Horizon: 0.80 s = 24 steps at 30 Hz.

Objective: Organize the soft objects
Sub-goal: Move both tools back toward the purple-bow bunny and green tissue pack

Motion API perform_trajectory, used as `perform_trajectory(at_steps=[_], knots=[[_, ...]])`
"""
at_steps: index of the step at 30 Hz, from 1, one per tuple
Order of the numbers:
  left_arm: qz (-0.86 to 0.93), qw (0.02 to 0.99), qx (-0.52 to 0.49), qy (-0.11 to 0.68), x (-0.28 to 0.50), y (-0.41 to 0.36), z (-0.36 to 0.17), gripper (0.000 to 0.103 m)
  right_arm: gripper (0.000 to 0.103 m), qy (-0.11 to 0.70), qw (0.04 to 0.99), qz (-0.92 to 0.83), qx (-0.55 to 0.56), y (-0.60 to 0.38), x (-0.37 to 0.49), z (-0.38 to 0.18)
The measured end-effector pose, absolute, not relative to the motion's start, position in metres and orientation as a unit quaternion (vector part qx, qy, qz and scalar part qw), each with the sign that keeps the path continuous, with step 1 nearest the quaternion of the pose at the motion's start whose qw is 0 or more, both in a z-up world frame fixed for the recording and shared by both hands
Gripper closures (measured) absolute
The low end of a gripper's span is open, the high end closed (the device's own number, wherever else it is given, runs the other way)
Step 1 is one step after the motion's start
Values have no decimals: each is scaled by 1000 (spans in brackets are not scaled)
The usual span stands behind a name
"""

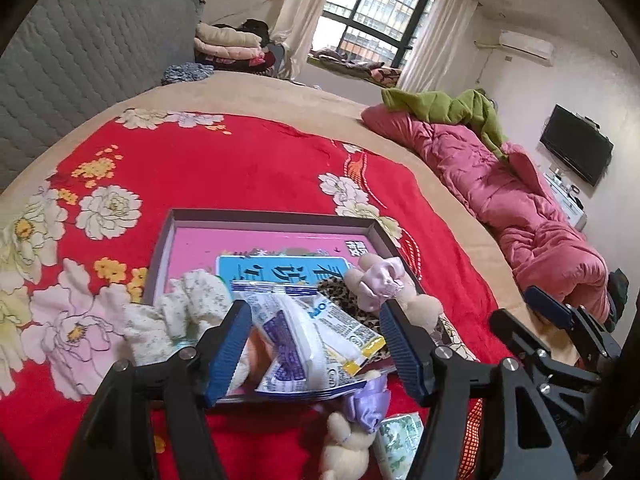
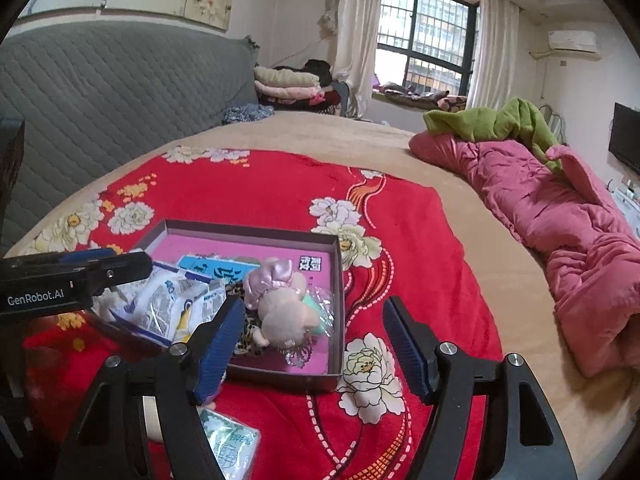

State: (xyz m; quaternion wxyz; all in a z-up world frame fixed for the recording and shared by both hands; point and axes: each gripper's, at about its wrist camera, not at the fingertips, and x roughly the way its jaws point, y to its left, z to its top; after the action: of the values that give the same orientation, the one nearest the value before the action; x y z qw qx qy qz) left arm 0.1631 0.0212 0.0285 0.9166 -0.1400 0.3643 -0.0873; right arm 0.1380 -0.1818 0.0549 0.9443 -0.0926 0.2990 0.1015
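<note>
A shallow grey box [image 1: 260, 216] with a pink floor lies on the red flowered blanket [image 1: 240, 168]. Inside it are white and blue plastic packets [image 1: 308, 332], a white floral cloth [image 1: 188, 308], a leopard-print piece [image 1: 340, 288] and a plush doll in pink satin [image 2: 276, 312]. My left gripper [image 1: 316, 350] hangs open just above the packets, touching nothing. My right gripper [image 2: 312, 346] is open over the box's near right corner [image 2: 336, 380]. Outside the box, near its front wall, lie a small plush bear with a purple ribbon [image 1: 352, 436] and a green tissue pack [image 2: 228, 440].
A crumpled pink quilt [image 2: 560, 232] with a green garment [image 2: 492, 120] on it runs along the bed's right side. A grey padded headboard [image 2: 120, 92] stands at the left, folded blankets [image 2: 288, 84] at the far end, and a television [image 1: 576, 152] on the right wall.
</note>
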Motion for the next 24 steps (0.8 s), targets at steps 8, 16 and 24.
perform_trajectory(at_steps=[8,16,24], knots=[[-60,920,-144,359,145,42,37,37,30,292,947,110,-73,-185,125,65],[-41,919,-141,367,123,55,40,37,29,292,947,120,-60,-185,108,67],[-56,916,-108,383,95,30,39,37,29,298,942,136,-66,-181,85,64]])
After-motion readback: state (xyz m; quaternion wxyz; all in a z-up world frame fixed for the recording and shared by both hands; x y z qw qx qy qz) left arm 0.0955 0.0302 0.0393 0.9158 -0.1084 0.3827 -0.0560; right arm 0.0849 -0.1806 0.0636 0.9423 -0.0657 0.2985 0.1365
